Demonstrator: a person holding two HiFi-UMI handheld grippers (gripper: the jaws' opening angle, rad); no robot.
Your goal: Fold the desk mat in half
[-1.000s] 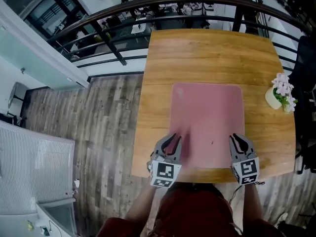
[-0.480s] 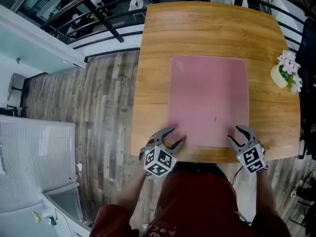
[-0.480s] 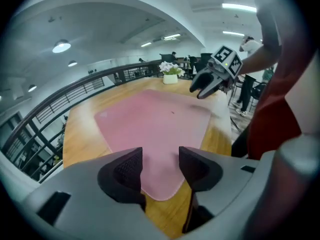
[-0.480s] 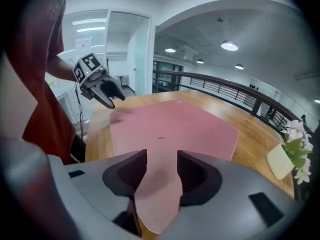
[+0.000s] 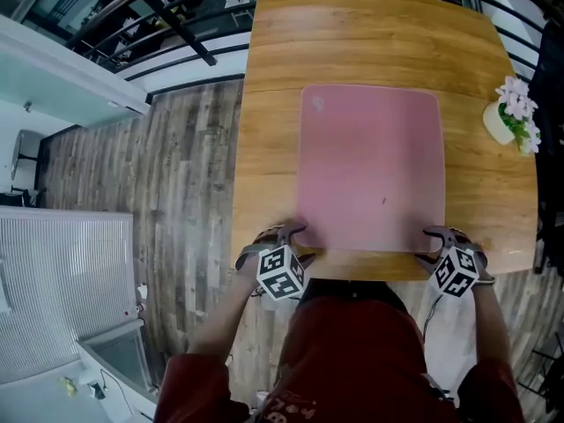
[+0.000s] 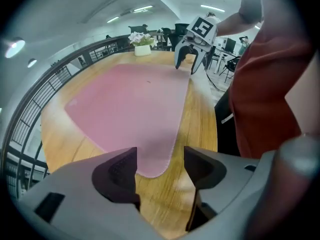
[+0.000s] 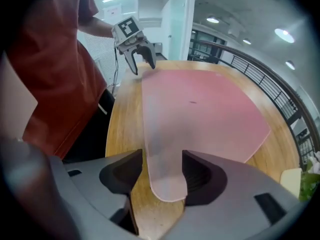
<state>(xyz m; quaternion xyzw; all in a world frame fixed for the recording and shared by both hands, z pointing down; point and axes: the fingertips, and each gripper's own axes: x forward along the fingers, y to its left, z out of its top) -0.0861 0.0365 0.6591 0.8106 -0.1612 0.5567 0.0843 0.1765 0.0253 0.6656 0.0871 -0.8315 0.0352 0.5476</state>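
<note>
The pink desk mat (image 5: 370,166) lies flat on the wooden table (image 5: 264,104). My left gripper (image 5: 280,235) hangs over the mat's near left corner, pointing steeply down. Its jaws have just been opening and stand wide, with the mat's rounded corner (image 6: 155,159) between them, untouched by the pads. My right gripper (image 5: 446,238) is over the near right corner in the same pose. Its jaws have also just been opening, and that mat corner (image 7: 167,184) lies in the gap with no clear pinch. Each gripper view shows the other gripper across the mat's near edge.
A small pot of pale flowers (image 5: 511,122) stands at the table's right edge. A dark railing (image 5: 176,33) runs behind the table. Wood-plank floor (image 5: 176,192) lies to the left. The person's red shirt (image 5: 352,359) is against the table's near edge.
Both grippers have dropped and pulled back from over the mat to its two near corners. Their jaws went from nearly shut to wide.
</note>
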